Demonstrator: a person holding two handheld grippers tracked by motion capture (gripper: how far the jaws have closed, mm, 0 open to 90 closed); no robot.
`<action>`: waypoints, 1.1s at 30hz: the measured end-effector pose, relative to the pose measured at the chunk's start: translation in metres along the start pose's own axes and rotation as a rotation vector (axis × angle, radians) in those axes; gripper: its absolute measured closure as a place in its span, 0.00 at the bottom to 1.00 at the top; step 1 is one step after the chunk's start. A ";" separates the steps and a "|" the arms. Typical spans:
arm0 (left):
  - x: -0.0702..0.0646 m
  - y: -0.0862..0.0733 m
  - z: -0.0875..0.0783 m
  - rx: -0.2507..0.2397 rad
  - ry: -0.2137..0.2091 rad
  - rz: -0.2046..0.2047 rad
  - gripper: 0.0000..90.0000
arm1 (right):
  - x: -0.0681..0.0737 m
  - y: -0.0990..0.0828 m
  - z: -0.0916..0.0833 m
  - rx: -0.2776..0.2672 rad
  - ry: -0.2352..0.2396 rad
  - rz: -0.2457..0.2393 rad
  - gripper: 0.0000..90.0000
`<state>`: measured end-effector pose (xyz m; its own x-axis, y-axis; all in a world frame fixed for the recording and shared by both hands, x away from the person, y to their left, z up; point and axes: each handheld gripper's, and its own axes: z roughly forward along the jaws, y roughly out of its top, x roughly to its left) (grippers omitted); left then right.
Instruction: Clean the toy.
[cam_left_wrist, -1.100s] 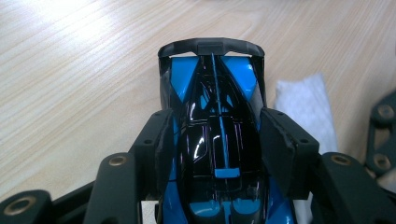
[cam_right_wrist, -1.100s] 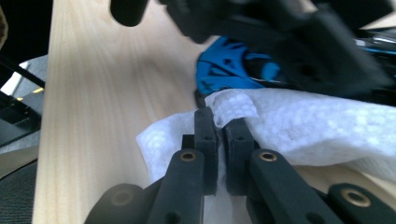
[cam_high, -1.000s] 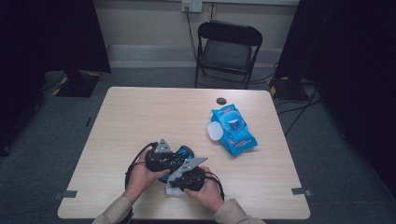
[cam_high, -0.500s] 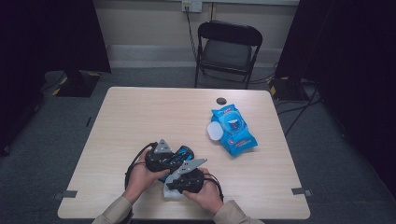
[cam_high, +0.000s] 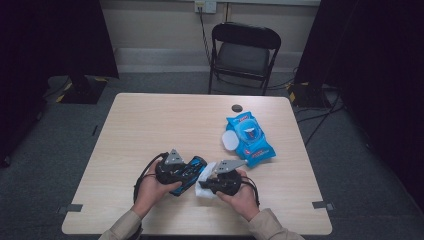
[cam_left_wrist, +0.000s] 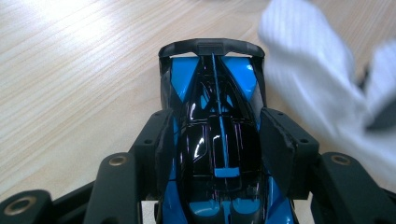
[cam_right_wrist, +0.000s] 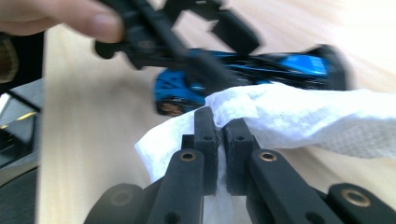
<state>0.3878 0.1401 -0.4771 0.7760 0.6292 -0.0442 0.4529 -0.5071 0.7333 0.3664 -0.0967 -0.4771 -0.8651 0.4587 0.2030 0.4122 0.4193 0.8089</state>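
Evidently, toy car (cam_left_wrist: 217, 144): a small blue and black model, held just above the table (cam_high: 150, 125) near its front edge, between the person's two hands.
Left gripper (cam_high: 186, 169): clamped on the toy car; in the left gripper view its jaws pressed against both flanks at the cabin, nose pointing away.
Right gripper (cam_right_wrist: 223, 128): jaws pinched shut on a white wet wipe (cam_right_wrist: 299, 121), which draped out to the side, just beside the car's flank.
Car, handling: judged light, rigid and glossy, so likely slippery under the pads; the thin rear wing and the wheels look like the breakable parts. The mid-body flanks, where it was already held, seem the soundest place to grip.
Wipe, handling: judged soft, limp and damp; it would fold and drag rather than push, so a pinch at a bunched edge suits it.
Wipe pack (cam_high: 248, 137): blue, lid flipped open, lying well apart toward the right of the table, a small dark cap (cam_high: 236, 108) beyond it.
Change from a second before: the right gripper with the wipe had shifted rightward, away from the car; the left gripper and the car had stayed put.
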 end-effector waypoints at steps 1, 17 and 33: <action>0.000 0.000 0.000 0.000 0.001 0.000 0.51 | -0.004 -0.001 -0.002 -0.005 -0.014 0.005 0.96; 0.000 0.000 0.000 -0.002 0.000 -0.001 0.51 | -0.033 -0.011 0.016 0.040 -0.119 0.056 0.96; 0.000 0.000 0.000 0.000 0.000 -0.001 0.51 | -0.027 -0.011 0.025 0.053 -0.083 0.058 0.96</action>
<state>0.3877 0.1401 -0.4772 0.7757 0.6295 -0.0448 0.4534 -0.5066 0.7333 0.3927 -0.0944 -0.5051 -0.8135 0.5458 0.2010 0.4776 0.4296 0.7664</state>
